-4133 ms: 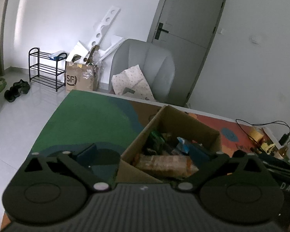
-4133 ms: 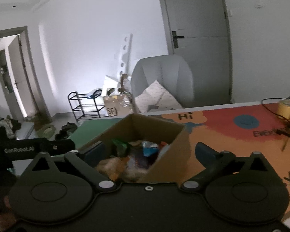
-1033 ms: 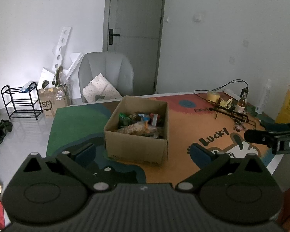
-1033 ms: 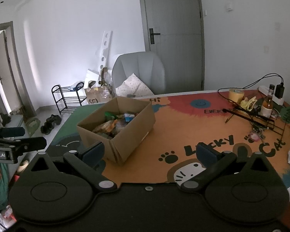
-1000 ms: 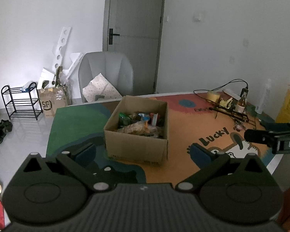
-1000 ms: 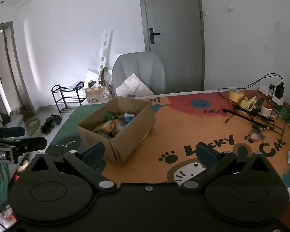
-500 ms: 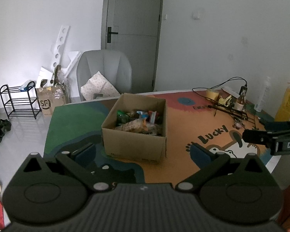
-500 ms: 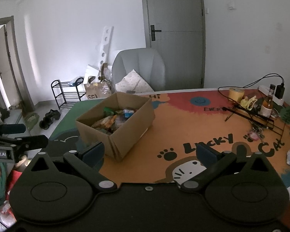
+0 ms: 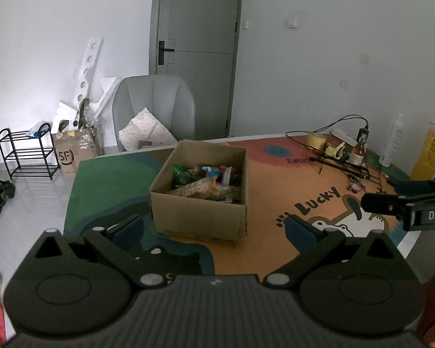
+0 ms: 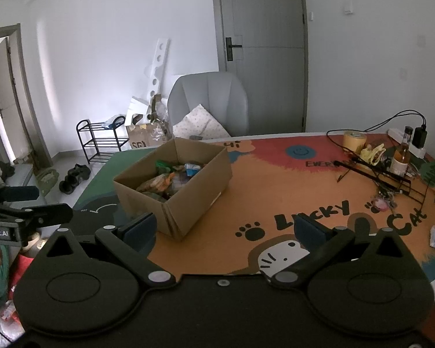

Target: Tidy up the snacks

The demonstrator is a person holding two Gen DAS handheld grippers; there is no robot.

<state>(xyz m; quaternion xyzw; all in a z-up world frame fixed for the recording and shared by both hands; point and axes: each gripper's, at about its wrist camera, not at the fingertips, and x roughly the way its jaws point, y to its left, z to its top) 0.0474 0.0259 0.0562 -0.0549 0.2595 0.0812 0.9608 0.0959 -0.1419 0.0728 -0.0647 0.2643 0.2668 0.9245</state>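
Both grippers have backed off the cardboard box (image 9: 198, 217).

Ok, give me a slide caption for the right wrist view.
Open right gripper facing a snack-filled box on the mat.

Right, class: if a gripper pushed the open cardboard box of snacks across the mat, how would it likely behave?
The cardboard box is low and wide with a flat base, so it would probably slide, not tip. Its thin walls may flex if pinched. The loose snack packets piled inside probably weigh little and might shift.
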